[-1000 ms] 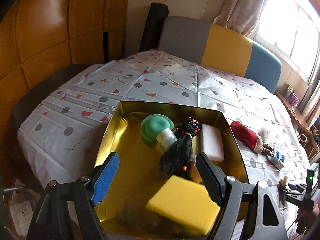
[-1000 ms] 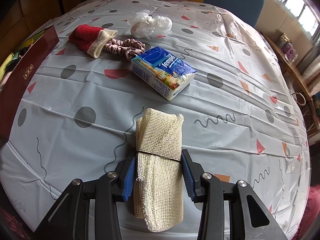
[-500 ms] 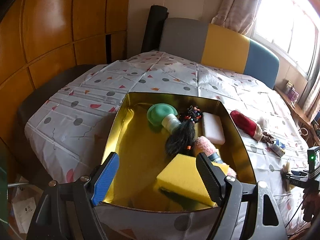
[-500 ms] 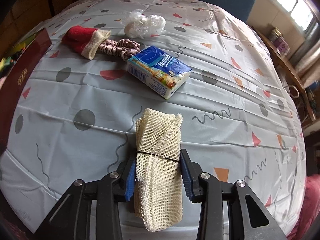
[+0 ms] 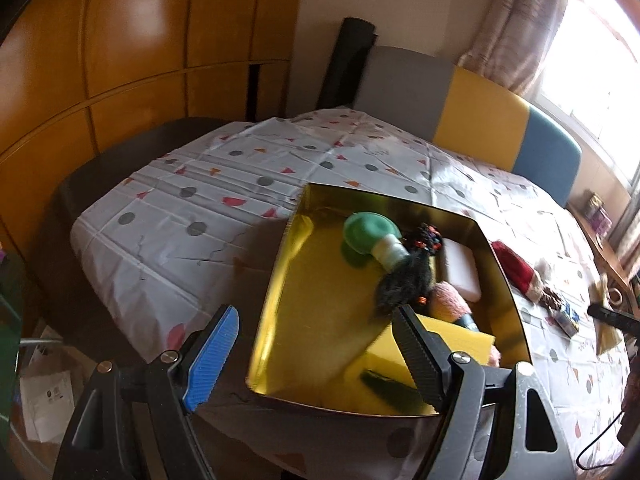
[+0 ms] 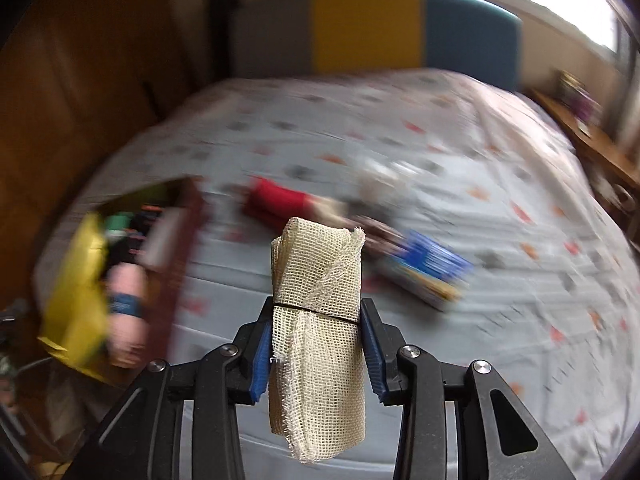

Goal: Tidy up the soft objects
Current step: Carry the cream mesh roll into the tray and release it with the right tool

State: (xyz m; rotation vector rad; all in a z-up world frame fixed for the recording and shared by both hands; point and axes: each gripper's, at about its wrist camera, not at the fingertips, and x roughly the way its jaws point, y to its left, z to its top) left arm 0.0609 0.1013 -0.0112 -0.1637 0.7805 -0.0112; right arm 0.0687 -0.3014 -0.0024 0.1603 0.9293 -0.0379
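Gold box point(image 5: 280, 280) holds yellow sponge point(image 5: 384, 352), green toy point(image 5: 366, 232), black wig point(image 5: 404, 284).

No readable text, label, brand or number anywhere. Blue tissue packet point(image 6: 430, 270) toward the right edge of the surface too motion-blurred to read; in the left wrist view, far too small.

The box point(image 5: 280, 280) has bare floor along its left side; a sponge point(image 5: 384, 356), a hairpiece point(image 5: 404, 284) and a mushroom toy point(image 5: 368, 236) crowd its right.
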